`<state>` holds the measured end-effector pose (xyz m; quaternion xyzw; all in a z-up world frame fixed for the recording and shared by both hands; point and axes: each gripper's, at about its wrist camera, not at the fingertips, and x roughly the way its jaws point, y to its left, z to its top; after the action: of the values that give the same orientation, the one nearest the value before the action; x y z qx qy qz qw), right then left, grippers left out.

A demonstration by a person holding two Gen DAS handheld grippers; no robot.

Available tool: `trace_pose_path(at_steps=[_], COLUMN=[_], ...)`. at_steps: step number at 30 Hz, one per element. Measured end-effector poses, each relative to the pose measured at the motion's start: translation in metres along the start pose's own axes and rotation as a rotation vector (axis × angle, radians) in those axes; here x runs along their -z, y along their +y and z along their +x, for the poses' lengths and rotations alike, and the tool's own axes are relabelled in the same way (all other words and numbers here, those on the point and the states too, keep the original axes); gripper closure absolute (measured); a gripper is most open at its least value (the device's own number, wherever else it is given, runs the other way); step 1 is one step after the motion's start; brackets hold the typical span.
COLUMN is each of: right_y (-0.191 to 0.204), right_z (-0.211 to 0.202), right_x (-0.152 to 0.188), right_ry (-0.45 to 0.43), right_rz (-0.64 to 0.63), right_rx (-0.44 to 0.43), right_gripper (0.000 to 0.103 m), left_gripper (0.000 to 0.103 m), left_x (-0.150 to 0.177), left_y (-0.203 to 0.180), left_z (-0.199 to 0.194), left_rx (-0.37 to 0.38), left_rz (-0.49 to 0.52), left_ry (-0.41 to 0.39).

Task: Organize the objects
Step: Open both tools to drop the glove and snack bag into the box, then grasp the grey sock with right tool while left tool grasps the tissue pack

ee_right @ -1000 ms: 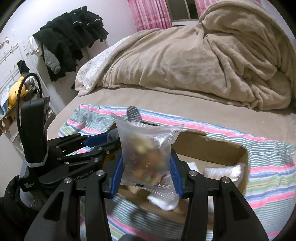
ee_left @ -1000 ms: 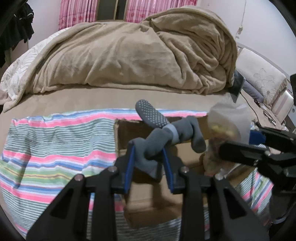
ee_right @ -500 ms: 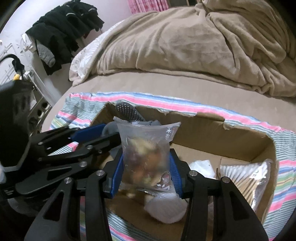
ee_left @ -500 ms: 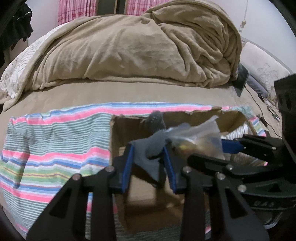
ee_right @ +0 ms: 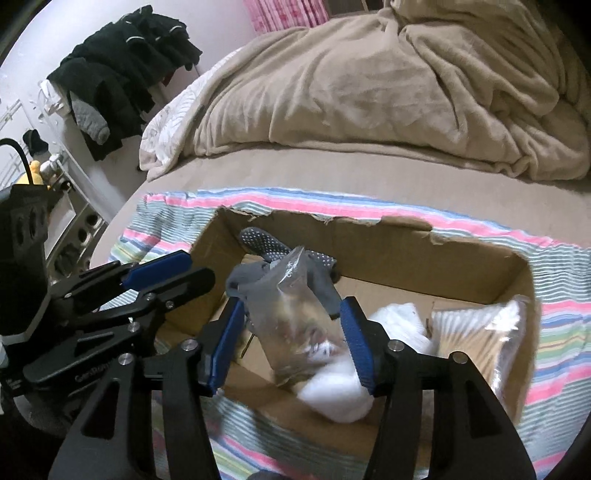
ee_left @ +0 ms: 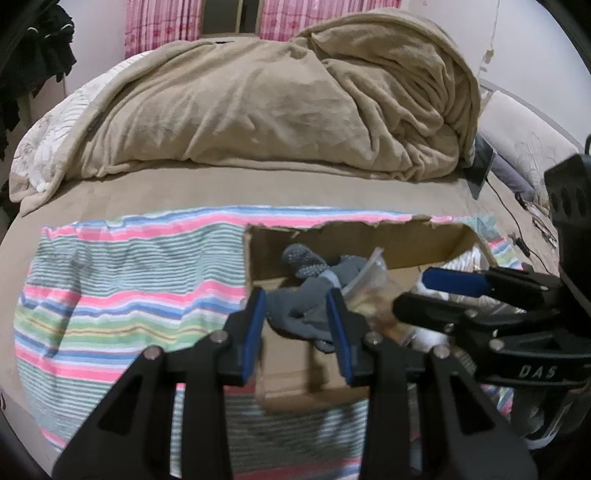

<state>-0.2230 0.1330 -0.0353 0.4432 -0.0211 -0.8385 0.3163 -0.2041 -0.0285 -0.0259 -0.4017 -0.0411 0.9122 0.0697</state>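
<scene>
Bedroom walls and pink curtains frame a bed under a rumpled tan blanket, with dark clothes hanging by the wall in the right wrist view. Nearer the cameras, a striped cloth of pink, green and blue bands is spread over the mattress, and an open cardboard box with a torn rim sits on it. Inside the box toward its right end lie a clear pack of cotton swabs and, just beside it, a white wad of soft material. The left hand-held gripper hangs over the box's left end with its blue-padded fingers set at a moderate gap around a grey grip-dot sock; the sock bunches between the pads and touches the right one, while a sliver of gap shows at the left pad, so a firm pinch cannot be told. The right hand-held gripper sits just beside it, fingers spread to a moderate gap around a small zip bag of snacks that leans inside the box against the sock; whether the pads press the bag is unclear.
</scene>
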Motion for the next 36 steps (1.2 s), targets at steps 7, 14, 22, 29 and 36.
trace_pose_path(at_steps=[7, 14, 22, 29, 36], right_y=[0.006, 0.012, 0.019, 0.026, 0.027], right_z=[-0.029, -0.056, -0.08, -0.09, -0.093], right_x=[0.007, 0.024, 0.045, 0.061, 0.078], right_ry=[-0.029, -0.046, -0.049, -0.044, -0.026], right_rz=[-0.007, -0.011, -0.013, -0.017, -0.009], right_rx=[0.019, 0.045, 0.07, 0.082, 0.091], right_gripper=[0.046, 0.046, 0.046, 0.046, 0.046], left_gripper=[0.037, 0.037, 0.037, 0.037, 0.037], left_x=[0.007, 0.017, 0.034, 0.048, 0.062], left_y=[-0.002, -0.007, -0.012, -0.011, -0.011], left_z=[-0.031, -0.056, -0.078, -0.093, -0.1], left_rx=[0.006, 0.007, 0.024, 0.027, 0.025], left_rz=[-0.023, -0.028, -0.026, -0.035, -0.047], left_ry=[-0.042, -0.06, -0.061, -0.064, -0.055])
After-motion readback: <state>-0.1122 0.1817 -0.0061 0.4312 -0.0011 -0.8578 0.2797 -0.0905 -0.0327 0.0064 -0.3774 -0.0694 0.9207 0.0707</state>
